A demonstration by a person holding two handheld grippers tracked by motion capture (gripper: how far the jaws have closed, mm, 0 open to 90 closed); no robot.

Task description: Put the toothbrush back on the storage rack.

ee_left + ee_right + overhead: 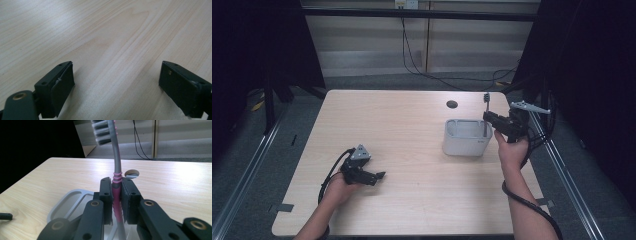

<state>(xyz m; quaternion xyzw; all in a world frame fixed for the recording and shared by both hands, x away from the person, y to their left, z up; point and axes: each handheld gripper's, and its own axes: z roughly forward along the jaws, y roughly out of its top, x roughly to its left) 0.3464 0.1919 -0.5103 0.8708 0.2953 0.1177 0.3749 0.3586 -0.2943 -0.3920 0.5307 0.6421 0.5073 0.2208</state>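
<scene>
A toothbrush (117, 167) with a grey stem, pink grip and grey bristles stands upright, brush end up. My right gripper (117, 195) is shut on its pink grip. In the high view the right gripper (492, 120) holds the toothbrush (486, 102) over the right rim of a grey rectangular holder (464, 145), with the handle's lower end reaching down inside it. My left gripper (373, 176) lies low on the table at the front left, apart from the holder. Its jaws stand wide open over bare wood, fingers (58, 87) with nothing between them.
The wooden table (402, 130) has a round cable hole (452, 104) behind the holder. Dark curtains flank both sides. Cables trail on the floor beyond the far edge. The table's right edge runs close to my right hand.
</scene>
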